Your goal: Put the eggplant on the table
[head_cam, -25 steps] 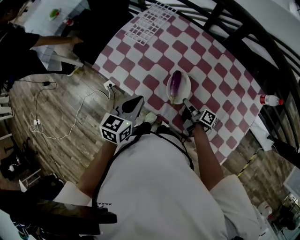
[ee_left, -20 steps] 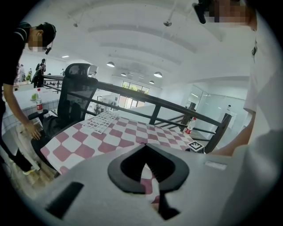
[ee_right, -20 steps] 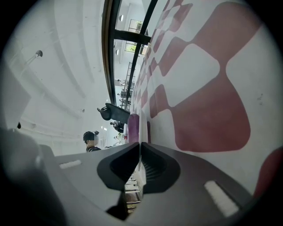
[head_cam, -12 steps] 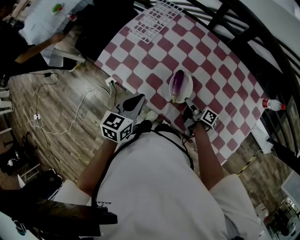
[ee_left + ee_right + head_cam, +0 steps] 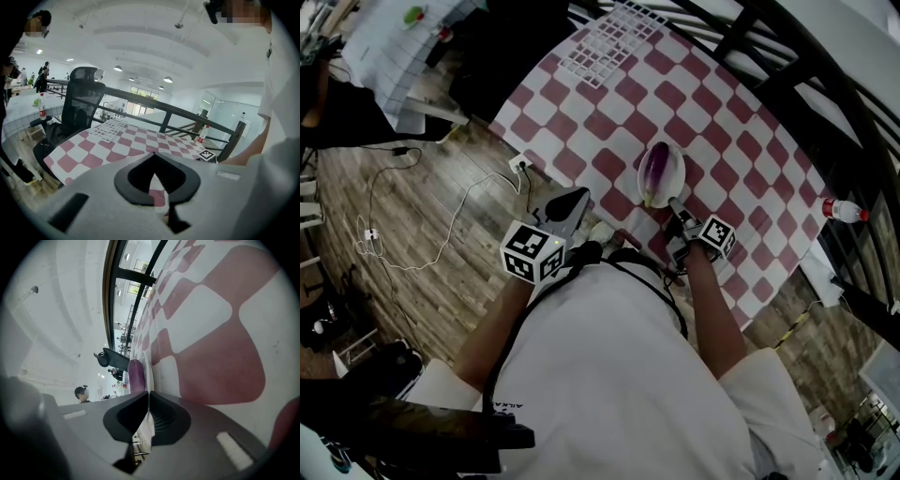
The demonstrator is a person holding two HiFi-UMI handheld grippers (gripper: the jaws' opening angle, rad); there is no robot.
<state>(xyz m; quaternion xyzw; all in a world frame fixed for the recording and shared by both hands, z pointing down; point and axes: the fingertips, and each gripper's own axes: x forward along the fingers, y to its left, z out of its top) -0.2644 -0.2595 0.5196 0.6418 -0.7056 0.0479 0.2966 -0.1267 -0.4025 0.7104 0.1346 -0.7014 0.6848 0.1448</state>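
A purple eggplant (image 5: 653, 172) lies on a white plate (image 5: 673, 167) on the red-and-white checked table (image 5: 722, 141). My right gripper (image 5: 673, 202) reaches the plate's near rim from the table's front edge. Its jaws are closing, and in the right gripper view (image 5: 149, 393) the thin plate rim (image 5: 149, 373) runs straight into the tips, with the eggplant (image 5: 136, 376) just beyond. My left gripper (image 5: 574, 199) hangs at the table's front-left edge, apart from the plate. Its jaws (image 5: 153, 155) are shut with nothing between them.
A white grid mat (image 5: 605, 42) lies at the table's far end. A plastic bottle (image 5: 842, 211) stands off the right corner. A dark railing (image 5: 787, 56) runs along the far side. An office chair (image 5: 82, 98) stands left, and cables (image 5: 441, 234) cross the wooden floor.
The person's arm at the upper left has drawn out of view. Both grippers stay where they were, the right one still at the plate's rim.
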